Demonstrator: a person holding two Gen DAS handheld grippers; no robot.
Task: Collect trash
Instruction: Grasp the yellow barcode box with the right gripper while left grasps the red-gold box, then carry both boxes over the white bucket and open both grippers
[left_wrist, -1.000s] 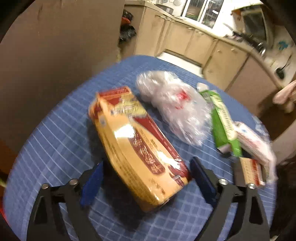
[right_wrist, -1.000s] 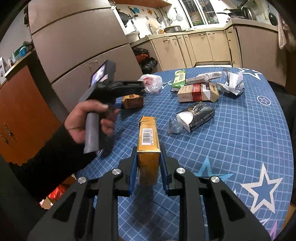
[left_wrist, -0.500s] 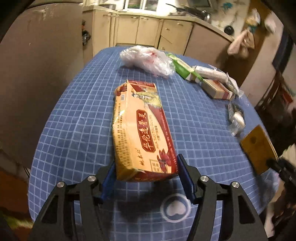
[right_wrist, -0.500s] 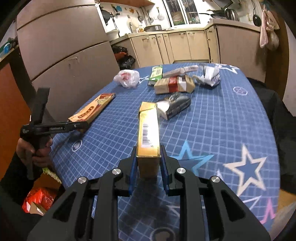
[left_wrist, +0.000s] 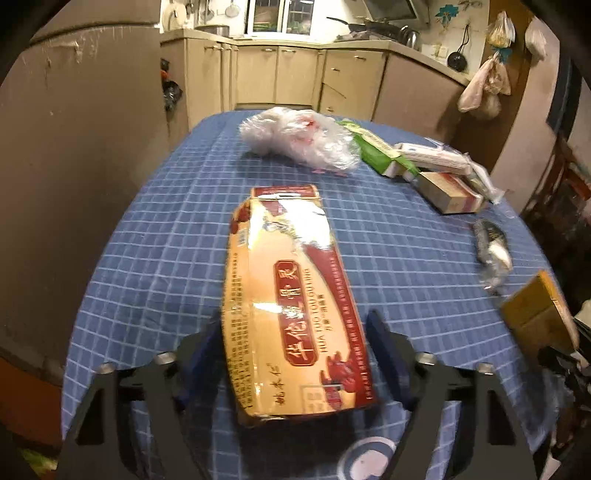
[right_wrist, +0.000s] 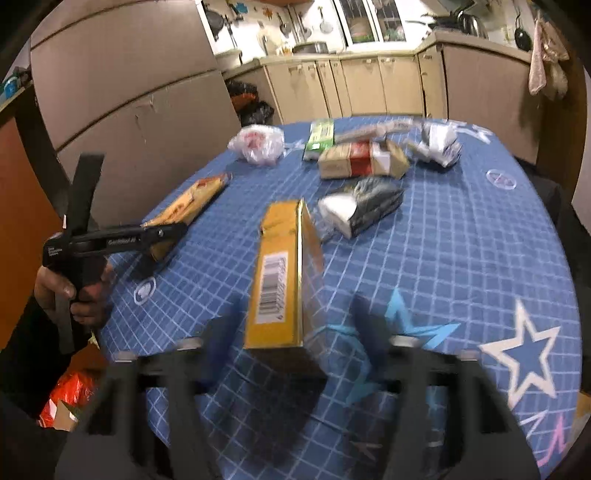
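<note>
A long yellow-and-red box (left_wrist: 291, 314) lies lengthwise between the fingers of my left gripper (left_wrist: 295, 321). The pads touch its two long sides while the jaws are just opening. From the right wrist, the same box (right_wrist: 192, 203) slants from that gripper (right_wrist: 162, 236) down to the blue checked tablecloth (right_wrist: 461, 240). My right gripper (right_wrist: 295, 314) is opening. Its fingers stand clear of a gold box with a barcode (right_wrist: 284, 273), which leans between them, blurred. In the left wrist view this gold box (left_wrist: 535, 317) shows at the right edge.
Farther along the table lie a crumpled plastic bag (right_wrist: 256, 142), a green box (right_wrist: 319, 138), a tan-and-red carton (right_wrist: 362, 160), a black-and-silver packet (right_wrist: 365, 206) and a white wrapper (right_wrist: 437, 144). A large grey appliance (right_wrist: 129, 92) stands left of the table. A red bag (right_wrist: 68, 395) lies on the floor.
My left gripper swung round, lined up with the yellow-and-red box and closed in on its sides. My right gripper's fingers, earlier clamped on the gold box, have parted from it.
</note>
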